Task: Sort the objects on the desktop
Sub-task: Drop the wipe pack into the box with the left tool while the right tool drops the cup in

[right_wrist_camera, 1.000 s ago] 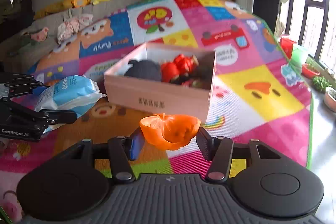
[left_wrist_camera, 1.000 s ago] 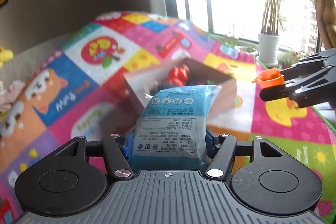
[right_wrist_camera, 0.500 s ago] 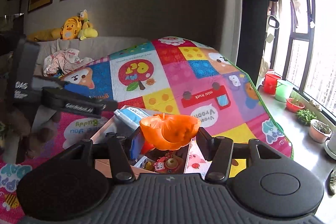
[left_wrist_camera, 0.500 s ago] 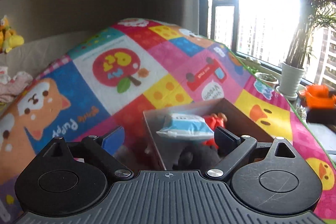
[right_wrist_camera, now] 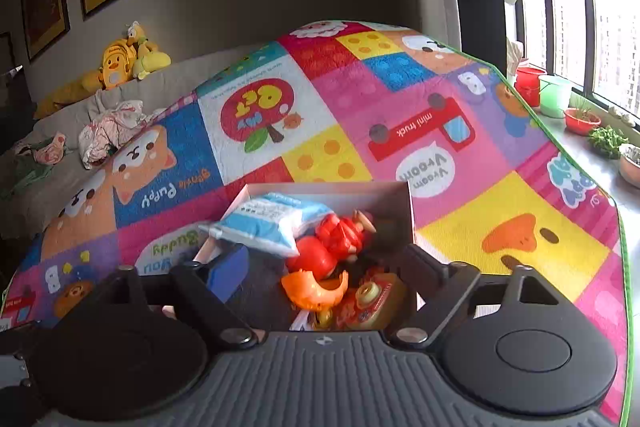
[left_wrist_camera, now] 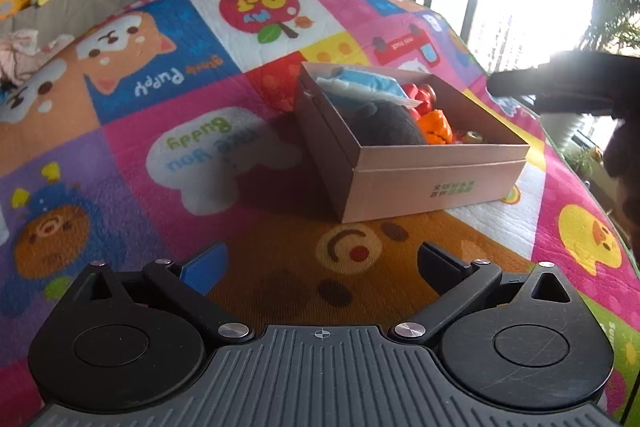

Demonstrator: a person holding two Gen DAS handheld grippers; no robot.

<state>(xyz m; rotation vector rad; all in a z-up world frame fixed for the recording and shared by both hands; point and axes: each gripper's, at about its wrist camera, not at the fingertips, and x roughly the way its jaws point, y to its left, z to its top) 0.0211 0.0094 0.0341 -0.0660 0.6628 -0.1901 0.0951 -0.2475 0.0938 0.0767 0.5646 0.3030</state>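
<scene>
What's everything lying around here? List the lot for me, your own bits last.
pink cardboard box: one, on the mat
colourful patchwork play mat: one, under the box
blue-and-white plastic packet: one, in the box
orange plastic pumpkin-shaped cup: one, in the box
red plastic toys: several, in the box
dark grey plush lump: one, in the box
yellow toy camera: one, in the box
yellow plush toys: a pile, on the grey sofa
left tongs: black, opening, empty
right tongs: black, opening, over the box, empty
</scene>
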